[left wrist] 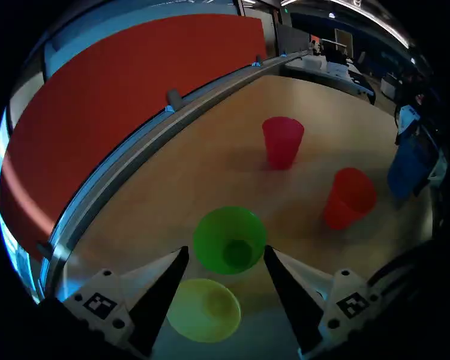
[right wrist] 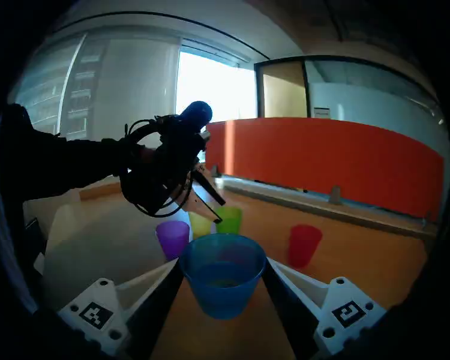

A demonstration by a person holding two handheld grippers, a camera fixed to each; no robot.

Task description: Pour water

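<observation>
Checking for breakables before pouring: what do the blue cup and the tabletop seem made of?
The blue tapered cup looks like translucent plastic, smooth: light glows through its thin wall. The tabletop looks like pale wood or laminate, satin: soft reflections, grain unclear.

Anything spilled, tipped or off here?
Nothing stands out. The green cup, yellow cup, red cup and orange cup stand upright; no spill visible on the table. The right claw holds the blue cup level.
</observation>
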